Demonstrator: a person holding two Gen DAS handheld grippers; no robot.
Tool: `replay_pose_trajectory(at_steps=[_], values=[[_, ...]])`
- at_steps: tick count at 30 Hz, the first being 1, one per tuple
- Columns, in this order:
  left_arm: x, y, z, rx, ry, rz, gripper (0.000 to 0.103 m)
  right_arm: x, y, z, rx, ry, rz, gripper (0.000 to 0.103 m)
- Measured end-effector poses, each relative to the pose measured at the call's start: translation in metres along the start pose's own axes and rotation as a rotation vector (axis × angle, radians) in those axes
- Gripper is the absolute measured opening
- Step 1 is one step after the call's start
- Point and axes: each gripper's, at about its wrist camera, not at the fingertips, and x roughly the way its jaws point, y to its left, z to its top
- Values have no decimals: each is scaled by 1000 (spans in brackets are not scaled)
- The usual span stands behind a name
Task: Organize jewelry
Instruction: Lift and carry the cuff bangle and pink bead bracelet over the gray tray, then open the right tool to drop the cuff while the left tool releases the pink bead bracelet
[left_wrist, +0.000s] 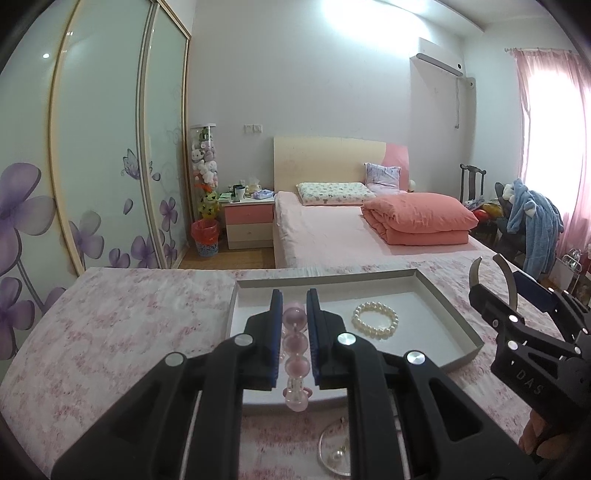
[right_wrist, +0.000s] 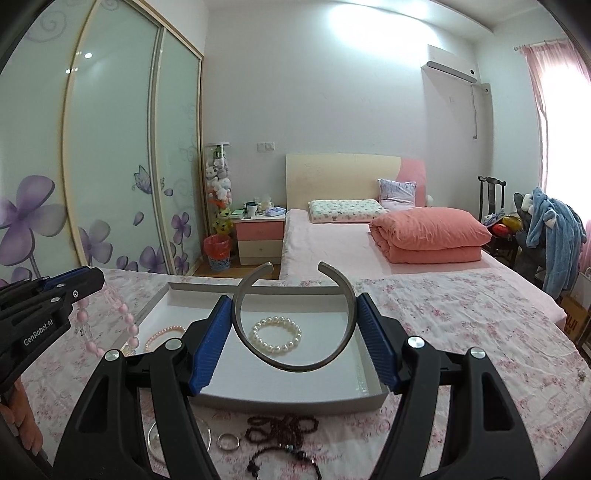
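A white tray sits on the floral cloth and holds a white pearl bracelet and a pinkish pearl strand. My left gripper is shut on a pink bead bracelet and holds it above the tray's left part; the beads hang down from it in the right wrist view. My right gripper is shut on an open grey metal bangle and holds it above the tray. The bangle's ends show in the left wrist view.
On the cloth in front of the tray lie a dark bead necklace, a small ring, a clear bangle and a pearl item. A bed stands behind the table.
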Motion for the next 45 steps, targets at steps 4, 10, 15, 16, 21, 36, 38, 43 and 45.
replay_pose_trajectory(at_steps=[4,10,15,16,21,36,38,43,45], values=[[16,-1,3,3,6,0,14,12,1,1,-1,5,-6,68],[43,0,7,-6,28,-2,14,32,0,1,-2,20,-11,68],[65,3,6,-24,55,-18,14,55,1,-3,-3,72,-1,68],[70,4,6,-26,63,-22,14,59,1,-4,-4,85,0,68],[96,4,4,-34,108,-37,14,89,5,-14,-4,199,27,68],[115,13,7,-69,113,-48,37,110,12,-25,-3,315,48,70],[110,20,9,-90,107,-41,38,104,6,-23,12,307,42,70],[91,37,11,-124,90,-20,40,90,-9,-19,33,289,20,70],[81,42,8,-127,88,-15,40,84,-13,-18,33,282,15,70]])
